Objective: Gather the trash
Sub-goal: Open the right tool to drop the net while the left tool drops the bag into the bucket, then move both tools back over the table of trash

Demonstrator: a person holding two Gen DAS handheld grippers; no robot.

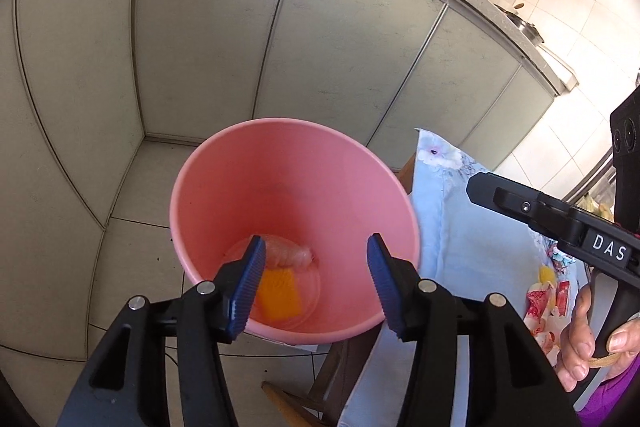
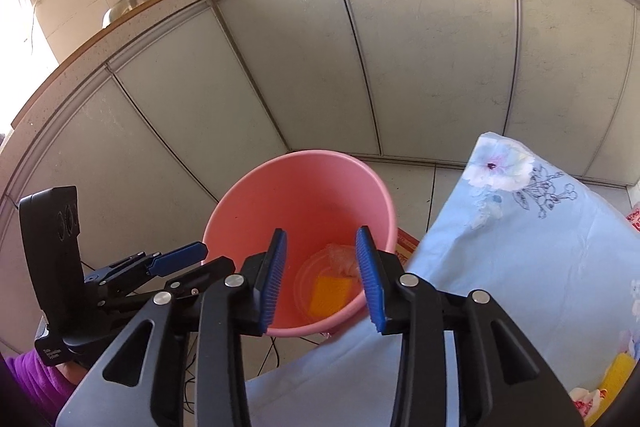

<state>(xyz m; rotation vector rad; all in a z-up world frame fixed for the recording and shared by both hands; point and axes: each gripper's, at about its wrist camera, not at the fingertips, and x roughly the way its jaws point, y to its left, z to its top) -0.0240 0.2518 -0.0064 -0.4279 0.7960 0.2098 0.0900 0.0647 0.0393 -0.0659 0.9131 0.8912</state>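
While both grippers, left [image 1: 316,279] and right [image 2: 322,277], hang spread and empty over the pink bin [image 1: 192,187], trash [image 1: 278,293] sits inside; only the left camera catches leftover wrappers [image 1: 548,303] on the tablecloth [image 1: 472,227].

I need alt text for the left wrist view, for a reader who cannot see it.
The open left gripper hovers empty above a pink bucket on the tiled floor, with a yellow piece and crumpled clear plastic at its bottom. To the right lie a floral blue cloth and the right gripper.
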